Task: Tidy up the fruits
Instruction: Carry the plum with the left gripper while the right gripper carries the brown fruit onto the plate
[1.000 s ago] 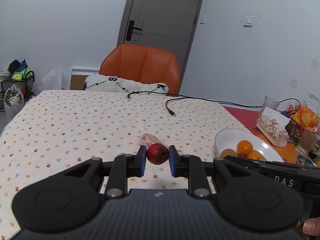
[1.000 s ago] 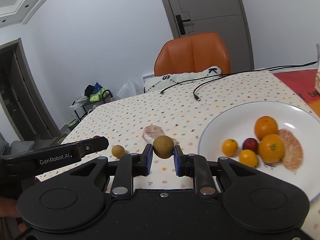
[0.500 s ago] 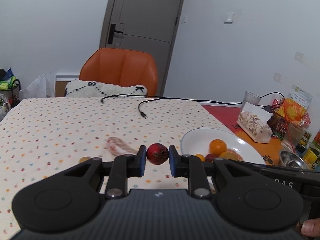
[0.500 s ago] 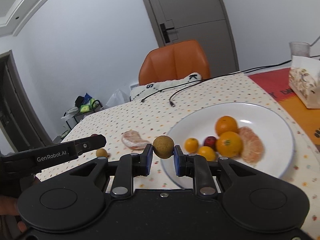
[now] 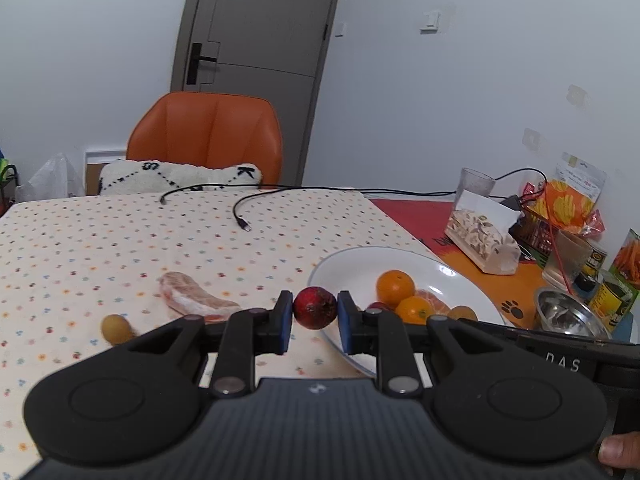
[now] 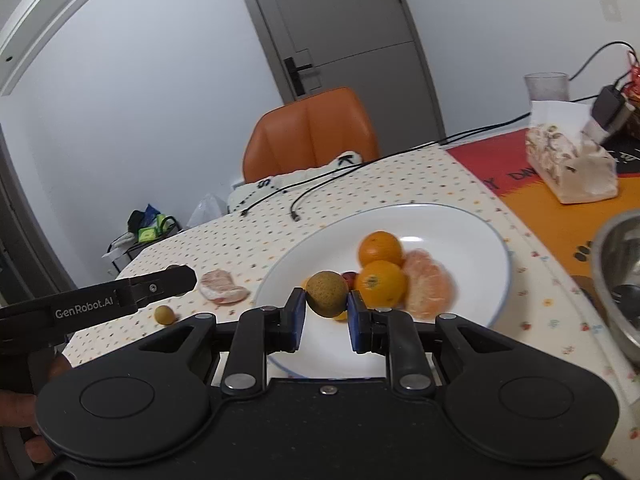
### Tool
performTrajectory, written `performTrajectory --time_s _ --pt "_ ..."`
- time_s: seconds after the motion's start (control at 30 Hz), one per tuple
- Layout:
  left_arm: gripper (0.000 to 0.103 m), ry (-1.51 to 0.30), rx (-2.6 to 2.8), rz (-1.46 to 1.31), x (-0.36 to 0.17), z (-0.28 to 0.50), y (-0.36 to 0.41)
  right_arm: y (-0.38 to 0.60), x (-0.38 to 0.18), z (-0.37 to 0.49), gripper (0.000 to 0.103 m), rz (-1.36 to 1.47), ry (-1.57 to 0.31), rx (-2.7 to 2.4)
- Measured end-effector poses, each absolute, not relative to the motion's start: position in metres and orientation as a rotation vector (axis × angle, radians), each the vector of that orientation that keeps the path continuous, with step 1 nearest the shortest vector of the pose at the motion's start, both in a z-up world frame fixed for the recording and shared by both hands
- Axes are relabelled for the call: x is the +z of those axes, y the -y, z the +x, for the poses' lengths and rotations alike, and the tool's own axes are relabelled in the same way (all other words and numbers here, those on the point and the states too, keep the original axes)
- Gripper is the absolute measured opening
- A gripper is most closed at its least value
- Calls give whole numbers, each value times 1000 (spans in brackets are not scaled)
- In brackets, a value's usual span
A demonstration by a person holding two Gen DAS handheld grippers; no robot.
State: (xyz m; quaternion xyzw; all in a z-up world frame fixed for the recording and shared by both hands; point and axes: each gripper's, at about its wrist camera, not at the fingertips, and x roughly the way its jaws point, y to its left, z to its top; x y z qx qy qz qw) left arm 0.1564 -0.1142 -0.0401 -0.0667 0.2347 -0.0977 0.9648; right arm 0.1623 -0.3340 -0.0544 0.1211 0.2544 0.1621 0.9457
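Observation:
My left gripper (image 5: 314, 320) is shut on a small dark red fruit (image 5: 315, 307), held above the table just left of the white plate (image 5: 352, 268). My right gripper (image 6: 327, 314) is shut on a brown-green round fruit (image 6: 327, 294), held over the near left part of the plate (image 6: 440, 220). The plate holds two oranges (image 6: 380, 248), a peeled orange half (image 6: 428, 284) and smaller fruits. A peeled citrus segment (image 5: 192, 294) and a small yellow-brown fruit (image 5: 115, 328) lie on the dotted tablecloth, left of the plate.
Black cables (image 5: 240, 216) cross the far table. An orange chair (image 5: 208, 136) with a cushion stands behind. A snack bag (image 5: 480, 240), a glass (image 5: 476, 184), cans and a steel bowl (image 5: 568, 316) crowd the right side.
Both grippers have moved right toward the plate with their fruits held. The right gripper is now over the plate's near edge.

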Motion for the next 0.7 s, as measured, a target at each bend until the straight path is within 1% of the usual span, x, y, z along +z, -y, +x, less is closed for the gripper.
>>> performTrajectory --time_s 0.43,0.5,0.57,0.63,0.7 --pt "22 -509 -276 -139 -45 170 141 352 -61 162 21 261 -544 296" --pt "25 -512 -290 -148 -46 170 143 352 -61 163 22 263 -552 309" --pt "27 -518 -293 -143 -45 170 143 352 -59 161 29 267 -546 307" --pt "27 -519 -288 -139 -43 168 141 354 -59 161 29 269 -547 302" --pt "31 -516 -271 -141 -42 167 136 355 -59 161 29 272 -551 302"
